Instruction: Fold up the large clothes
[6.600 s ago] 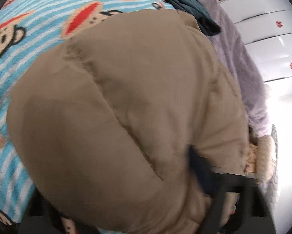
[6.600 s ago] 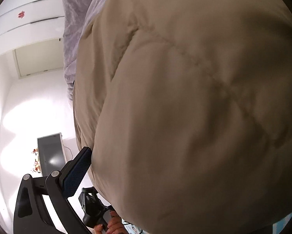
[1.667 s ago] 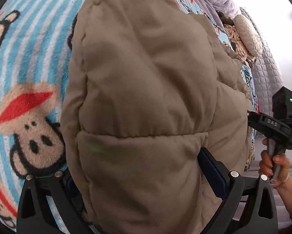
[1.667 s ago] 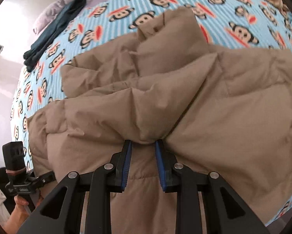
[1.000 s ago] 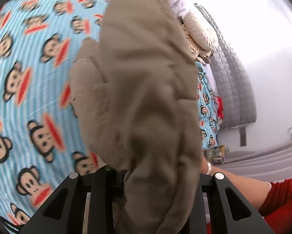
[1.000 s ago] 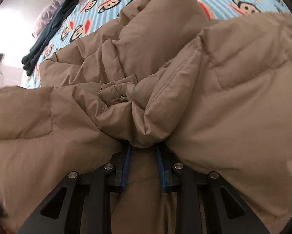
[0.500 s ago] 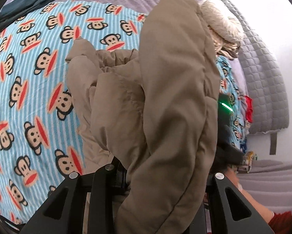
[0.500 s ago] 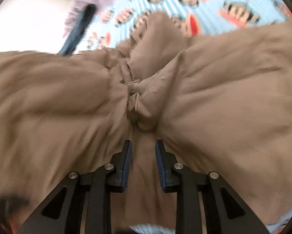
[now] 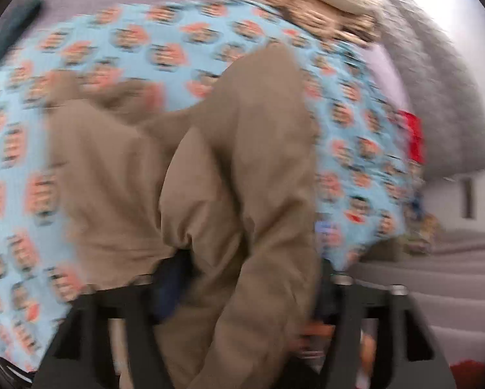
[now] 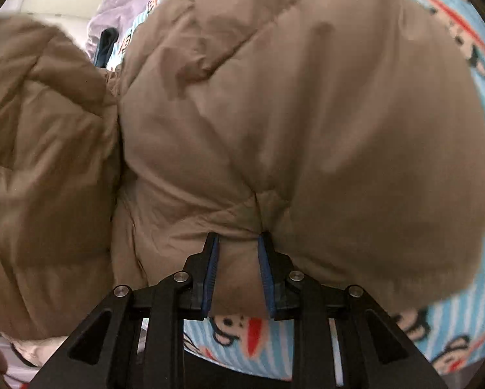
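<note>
A puffy tan quilted coat (image 9: 242, 168) lies bunched on a fleecy blue monkey-print blanket (image 9: 21, 162) spread over the bed. The left gripper (image 9: 245, 278) is blurred; a thick fold of coat sits between its fingers, hiding how tightly they close. The right gripper (image 10: 237, 243) pinches a stitched seam in narrow blue-padded jaws. A red item (image 9: 412, 136) lies at the blanket's right edge.
</note>
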